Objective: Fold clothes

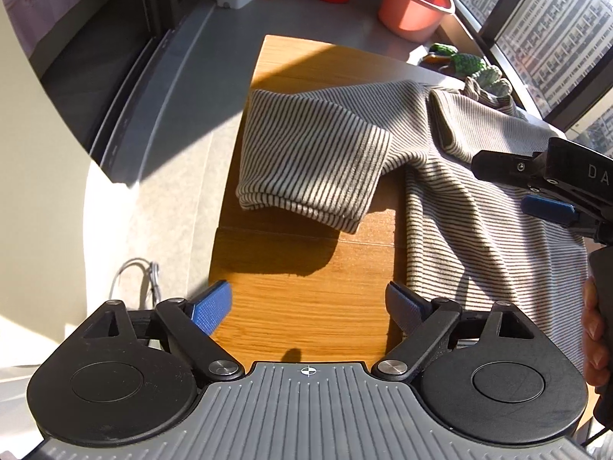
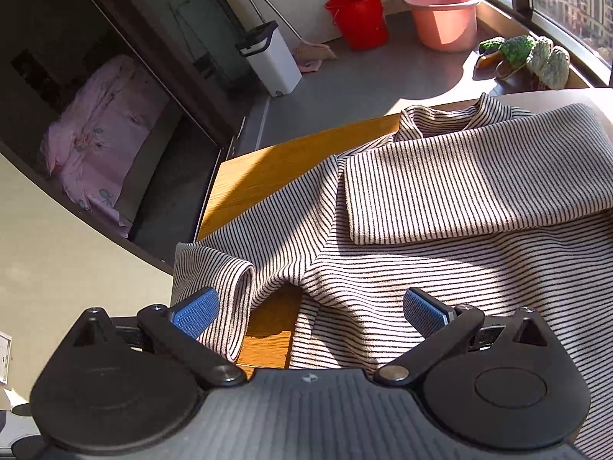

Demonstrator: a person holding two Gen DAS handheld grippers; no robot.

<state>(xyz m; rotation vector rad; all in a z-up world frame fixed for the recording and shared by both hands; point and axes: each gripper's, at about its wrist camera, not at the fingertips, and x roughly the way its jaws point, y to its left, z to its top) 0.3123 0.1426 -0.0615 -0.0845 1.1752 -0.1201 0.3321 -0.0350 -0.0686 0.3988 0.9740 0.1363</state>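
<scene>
A beige shirt with thin dark stripes (image 1: pixel 479 207) lies spread on a wooden table (image 1: pixel 302 299). One sleeve (image 1: pixel 310 161) is folded into a bundle at the table's left side; the other sleeve (image 2: pixel 471 180) lies folded across the chest below the collar (image 2: pixel 459 115). My left gripper (image 1: pixel 310 306) hovers open over bare wood just left of the shirt's hem, nothing between its blue pads. My right gripper (image 2: pixel 310 312) is open above the shirt's body and sleeve cuff (image 2: pixel 230 299), its pads off the cloth. In the left wrist view the right gripper (image 1: pixel 536 188) reaches in from the right over the shirt, held by a hand (image 1: pixel 595 337).
On the grey floor beyond the table stand a pink bucket (image 2: pixel 440 11), a red bucket (image 2: pixel 358 17) and a white bin (image 2: pixel 270 61). Knitted slippers (image 2: pixel 528 57) lie by the window. A dark sliding-door frame (image 1: pixel 115 88) runs along the left.
</scene>
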